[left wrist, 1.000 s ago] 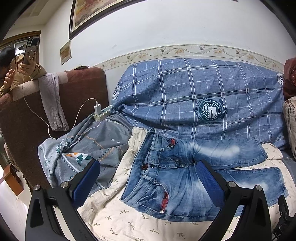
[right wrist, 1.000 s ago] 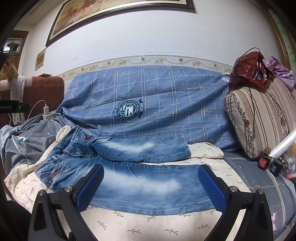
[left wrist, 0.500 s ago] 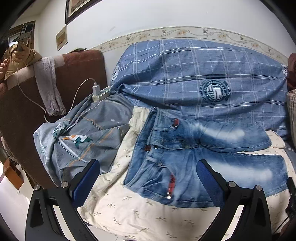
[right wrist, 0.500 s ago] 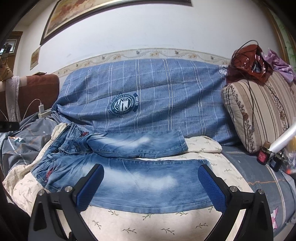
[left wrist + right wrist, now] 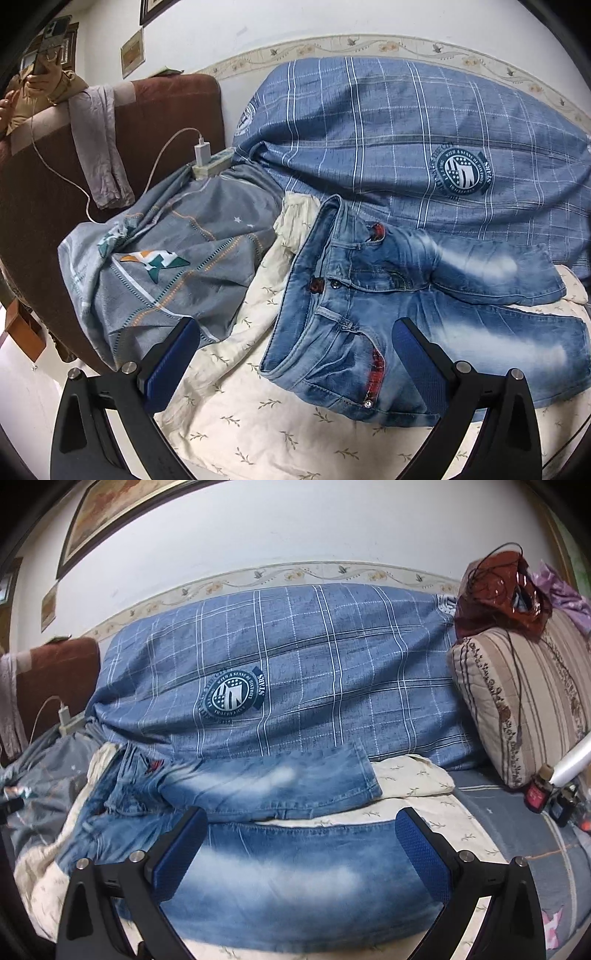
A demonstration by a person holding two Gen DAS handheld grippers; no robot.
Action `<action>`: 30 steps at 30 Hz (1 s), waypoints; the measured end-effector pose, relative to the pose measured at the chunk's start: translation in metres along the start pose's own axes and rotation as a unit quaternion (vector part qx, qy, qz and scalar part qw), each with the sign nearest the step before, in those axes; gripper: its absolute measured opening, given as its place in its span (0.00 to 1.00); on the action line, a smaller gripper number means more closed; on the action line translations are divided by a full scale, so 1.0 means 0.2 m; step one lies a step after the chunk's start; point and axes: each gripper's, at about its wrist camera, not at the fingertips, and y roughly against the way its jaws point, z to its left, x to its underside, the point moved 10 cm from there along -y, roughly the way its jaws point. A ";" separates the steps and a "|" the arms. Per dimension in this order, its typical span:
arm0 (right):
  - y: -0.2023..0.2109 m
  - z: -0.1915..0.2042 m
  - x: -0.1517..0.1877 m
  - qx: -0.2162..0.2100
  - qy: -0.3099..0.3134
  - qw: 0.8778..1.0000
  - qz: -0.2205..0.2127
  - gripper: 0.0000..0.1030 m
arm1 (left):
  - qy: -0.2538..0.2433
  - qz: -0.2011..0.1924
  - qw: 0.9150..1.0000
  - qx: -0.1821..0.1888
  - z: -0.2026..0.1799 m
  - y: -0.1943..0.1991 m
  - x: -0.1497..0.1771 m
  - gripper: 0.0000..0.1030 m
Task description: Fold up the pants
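Observation:
Faded blue jeans (image 5: 406, 314) lie flat on a cream leaf-print sheet (image 5: 258, 417) on a sofa, waistband to the left, legs running right. In the right wrist view the jeans (image 5: 288, 871) show the near leg in front and the far leg behind it. My left gripper (image 5: 295, 358) is open and empty, hovering above the near waistband corner. My right gripper (image 5: 299, 849) is open and empty, low over the near leg.
A blue plaid cover (image 5: 406, 140) drapes the sofa back. A grey blanket (image 5: 166, 266) lies left, with a power strip and charger (image 5: 210, 162) behind it. A striped cushion (image 5: 524, 709) with a red bag (image 5: 502, 594) stands right. Small bottles (image 5: 546, 794) sit beside it.
Both grippers have moved closer to the jeans. The left one has dropped toward the waistband, the right one toward the near leg. The jeans have not moved.

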 end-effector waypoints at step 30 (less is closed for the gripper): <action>-0.45 -0.02 0.08 0.007 -0.039 0.996 0.083 1.00 | -0.002 0.041 0.999 0.020 -0.28 -0.36 -0.12 1.00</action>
